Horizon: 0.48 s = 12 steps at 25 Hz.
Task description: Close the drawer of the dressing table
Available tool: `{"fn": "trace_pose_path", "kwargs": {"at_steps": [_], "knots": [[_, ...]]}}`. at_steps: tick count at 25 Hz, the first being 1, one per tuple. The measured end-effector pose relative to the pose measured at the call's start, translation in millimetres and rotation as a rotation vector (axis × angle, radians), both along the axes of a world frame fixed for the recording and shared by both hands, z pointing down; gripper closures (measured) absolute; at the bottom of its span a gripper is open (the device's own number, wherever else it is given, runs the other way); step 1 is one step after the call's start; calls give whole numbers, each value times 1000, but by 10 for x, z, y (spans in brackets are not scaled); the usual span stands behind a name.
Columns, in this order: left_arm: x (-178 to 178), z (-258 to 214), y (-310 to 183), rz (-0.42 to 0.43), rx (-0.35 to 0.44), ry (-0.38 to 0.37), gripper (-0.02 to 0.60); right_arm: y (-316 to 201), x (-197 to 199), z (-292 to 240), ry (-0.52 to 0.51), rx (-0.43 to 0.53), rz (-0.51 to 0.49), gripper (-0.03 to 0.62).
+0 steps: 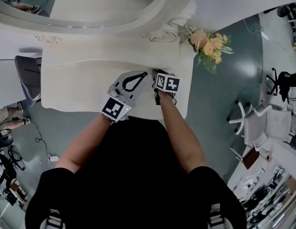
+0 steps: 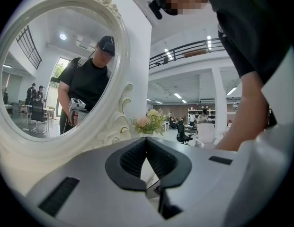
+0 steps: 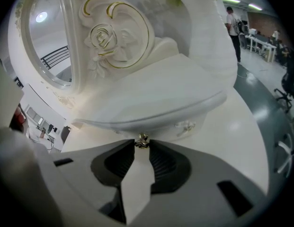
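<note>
The right gripper (image 3: 143, 145) is closing its two dark ribbed jaws around a small metal knob (image 3: 143, 140) – the tips are pressing on it from either side. The knob is sitting on a white drawer front (image 3: 177, 126), which is tucking under the curved edge of the dressing table top (image 3: 175, 84). A mirror (image 3: 45, 46) in a carved frame (a gilt-edged rose (image 3: 105, 37) on its side) is rising behind. A person (image 3: 232, 20) is standing far off on the grey-green floor (image 3: 260, 103).
</note>
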<state>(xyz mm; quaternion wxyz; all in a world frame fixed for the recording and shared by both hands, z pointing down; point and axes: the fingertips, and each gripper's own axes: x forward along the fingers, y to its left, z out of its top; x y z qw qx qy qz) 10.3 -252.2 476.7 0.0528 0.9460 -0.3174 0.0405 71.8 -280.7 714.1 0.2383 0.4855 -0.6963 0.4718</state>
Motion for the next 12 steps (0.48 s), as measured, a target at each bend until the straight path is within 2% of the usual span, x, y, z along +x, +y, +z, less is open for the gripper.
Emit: {"fn": "trace_pose_path", "kwargs": {"at_steps": [12], "knots": [[-81,-34,-11,-23,-3,2,589,-87,6,9,10,15,9,493]]}}
